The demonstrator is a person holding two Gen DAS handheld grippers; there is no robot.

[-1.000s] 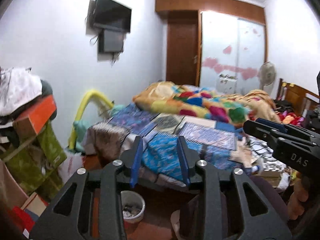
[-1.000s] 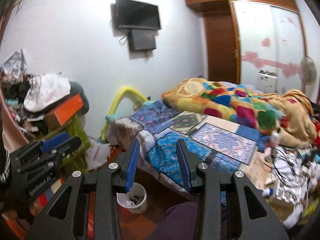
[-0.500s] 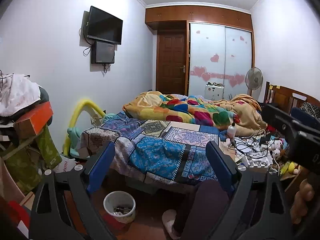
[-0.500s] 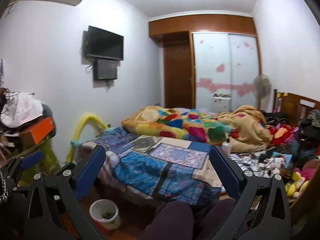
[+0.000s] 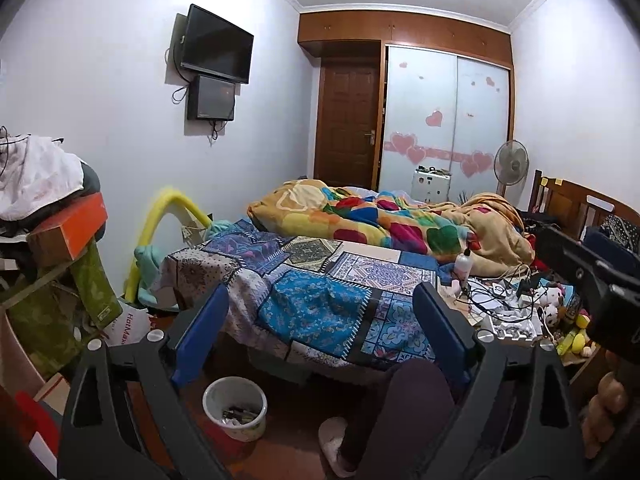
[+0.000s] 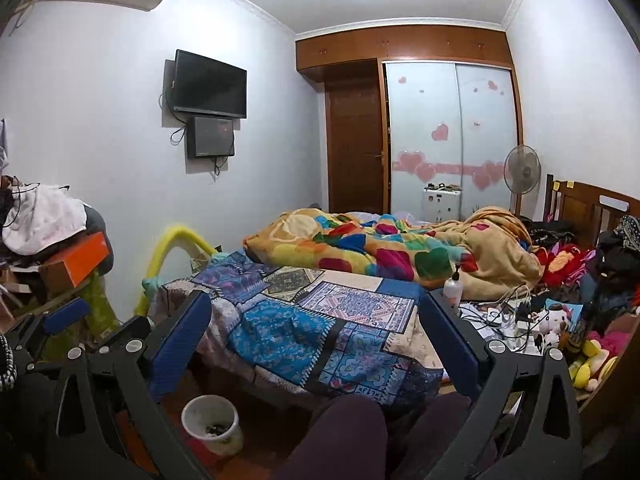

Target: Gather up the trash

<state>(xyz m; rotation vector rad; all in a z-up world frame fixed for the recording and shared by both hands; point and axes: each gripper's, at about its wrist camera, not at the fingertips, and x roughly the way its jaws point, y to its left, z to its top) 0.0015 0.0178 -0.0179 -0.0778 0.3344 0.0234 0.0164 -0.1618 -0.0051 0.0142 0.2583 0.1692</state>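
A smooth white plastic bin [image 5: 235, 407] sits on a reddish glossy floor [image 5: 288, 450]. The bed's patchwork cloth cover [image 5: 320, 300] looks matt; the blanket [image 5: 384, 224] fleecy. Door [image 5: 346, 124] is polished wood, wardrobe panels [image 5: 448, 120] frosted.

Two side-by-side wrist fisheye views face across a bedroom, sharing the bed [image 5: 332, 280] mid-frame and white bin [image 6: 212, 424] lower left.

Left gripper [image 5: 320, 328] held level, pointing forward, jaws spread wide, blue pads [image 5: 200, 340] far apart, nothing between them. Right gripper [image 6: 316, 340] same: level, jaws wide, nothing held. Right hand [image 5: 604, 412] wraps its handle, seen at the left view's edge. Legs [image 6: 344, 436] show below both.
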